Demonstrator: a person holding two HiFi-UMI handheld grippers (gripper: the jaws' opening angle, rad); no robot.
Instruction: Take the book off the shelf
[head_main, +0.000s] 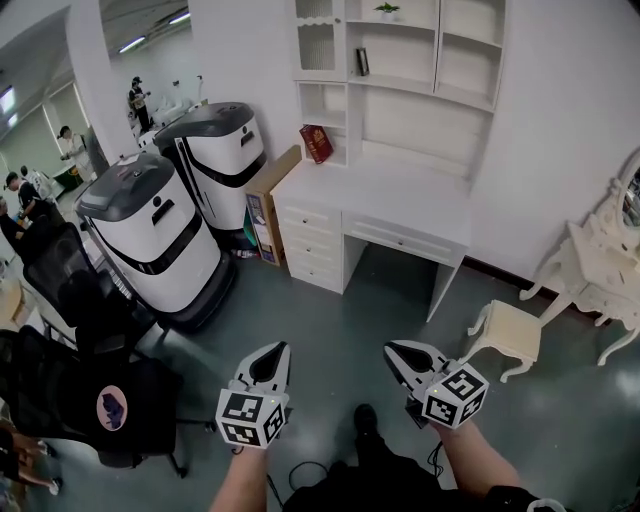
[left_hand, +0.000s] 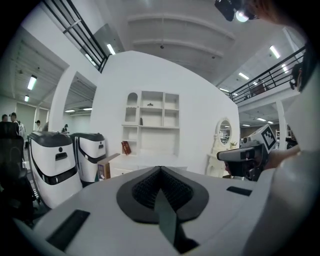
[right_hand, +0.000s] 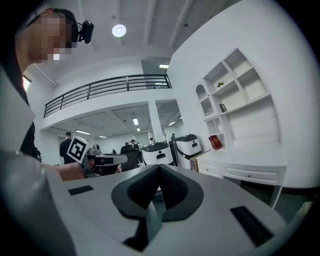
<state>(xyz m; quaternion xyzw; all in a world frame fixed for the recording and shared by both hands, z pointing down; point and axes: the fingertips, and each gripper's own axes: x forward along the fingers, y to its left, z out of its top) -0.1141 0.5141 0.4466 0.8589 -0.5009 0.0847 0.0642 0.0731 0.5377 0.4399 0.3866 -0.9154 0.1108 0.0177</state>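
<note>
Book (head_main: 317, 143) leans in the lower-left cubby of the shelf (head_main: 400, 112); left tongs (head_main: 276, 349) and right tongs (head_main: 392, 350) closed, empty, well short of it.

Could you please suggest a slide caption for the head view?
Shut and empty, the left gripper and right gripper face the white desk whose shelf holds the red book.

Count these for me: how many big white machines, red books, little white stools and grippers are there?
Big white machines: 2, near machine and far machine
Red books: 1, red book
Little white stools: 1, stool
Grippers: 2, left gripper and right gripper
Total: 6
</note>
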